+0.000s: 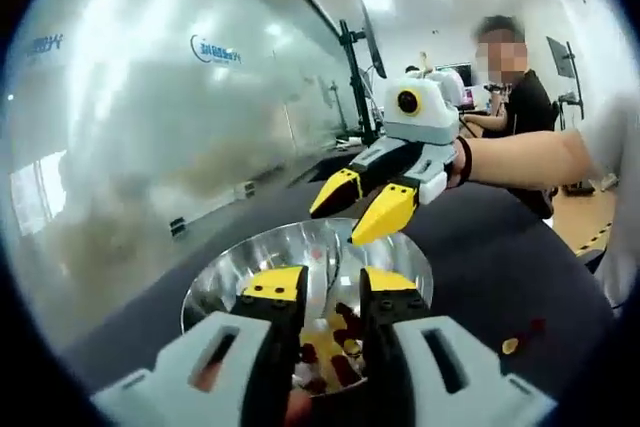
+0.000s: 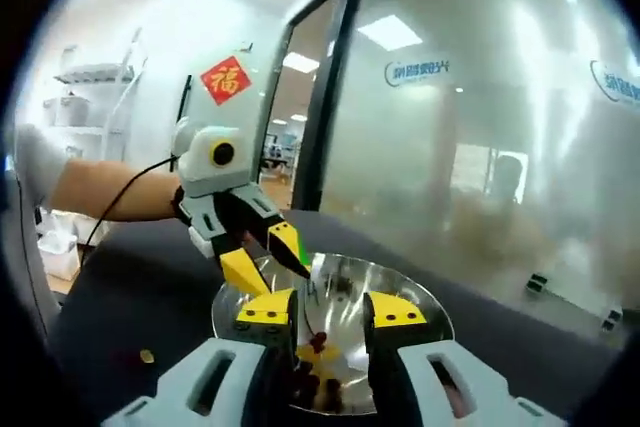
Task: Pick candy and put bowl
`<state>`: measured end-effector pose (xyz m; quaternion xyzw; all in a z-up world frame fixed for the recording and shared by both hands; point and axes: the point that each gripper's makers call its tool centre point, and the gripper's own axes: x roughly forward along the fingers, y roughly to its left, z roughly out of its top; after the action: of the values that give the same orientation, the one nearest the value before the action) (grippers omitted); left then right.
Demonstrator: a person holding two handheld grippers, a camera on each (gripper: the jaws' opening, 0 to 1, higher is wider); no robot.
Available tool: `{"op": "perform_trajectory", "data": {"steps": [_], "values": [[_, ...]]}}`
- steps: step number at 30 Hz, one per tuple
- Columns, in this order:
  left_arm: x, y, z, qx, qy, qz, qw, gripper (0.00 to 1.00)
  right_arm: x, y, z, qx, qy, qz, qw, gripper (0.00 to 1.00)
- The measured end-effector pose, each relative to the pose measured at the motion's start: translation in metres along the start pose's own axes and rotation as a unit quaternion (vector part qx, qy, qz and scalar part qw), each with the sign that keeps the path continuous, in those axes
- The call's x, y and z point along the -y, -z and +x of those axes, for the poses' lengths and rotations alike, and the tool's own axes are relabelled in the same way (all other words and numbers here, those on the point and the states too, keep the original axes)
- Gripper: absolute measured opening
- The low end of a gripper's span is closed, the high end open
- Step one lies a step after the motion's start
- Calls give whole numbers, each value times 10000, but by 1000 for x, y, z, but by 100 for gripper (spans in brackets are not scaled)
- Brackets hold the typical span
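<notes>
Polished steel bowl (image 1: 300,257) sits on the dark tabletop (image 1: 500,267), candy (image 1: 335,347) inside; both hand-held grippers, left (image 1: 332,292) and right (image 2: 330,312), hover parted and empty, so we fetch the stray candy (image 1: 510,345)

Red diamond sign (image 2: 226,79): a gold character "福", stuck on the white wall left of the dark door frame (image 2: 322,107).
Frosted glass wall (image 2: 500,147): blue logos with Chinese lettering (image 2: 417,70), right of the door frame, too blurred to read.
</notes>
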<state>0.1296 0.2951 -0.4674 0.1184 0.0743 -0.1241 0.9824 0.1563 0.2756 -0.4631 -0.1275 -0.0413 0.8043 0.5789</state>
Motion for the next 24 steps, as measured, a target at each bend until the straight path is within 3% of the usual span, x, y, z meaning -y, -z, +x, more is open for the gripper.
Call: {"op": "perform_trajectory", "data": {"steps": [8, 10, 11, 12, 14, 17, 21, 23, 24], "values": [[2, -9, -12, 233, -35, -48, 9997, 14, -5, -2, -8, 11, -91, -44, 9999, 22], [14, -17, -22, 449, 13, -104, 9989, 14, -12, -6, -16, 88, -144, 22, 9999, 22], [26, -23, -30, 695, 151, -141, 9974, 14, -19, -9, -20, 191, -205, 57, 9996, 21], [39, -21, -38, 734, 309, -110, 9968, 14, -26, -13, -24, 317, -298, 83, 9990, 21], [63, -4, -55, 535, 493, 134, 9973, 14, -51, -8, -40, 391, -588, 202, 9973, 21], [104, 36, -85, 131, 887, 128, 9959, 14, -97, 39, -69, -89, -1091, 50, 9940, 21], [137, 84, -108, -480, 1226, 194, 9911, 15, -131, 100, -93, -721, -1302, 65, 9888, 21], [142, 98, -109, -585, 1233, 172, 9905, 15, -141, 113, -99, -826, -1370, 93, 9871, 21], [143, 103, -108, -634, 1241, 97, 9902, 14, -142, 108, -99, -672, -1315, 105, 9890, 18]]}}
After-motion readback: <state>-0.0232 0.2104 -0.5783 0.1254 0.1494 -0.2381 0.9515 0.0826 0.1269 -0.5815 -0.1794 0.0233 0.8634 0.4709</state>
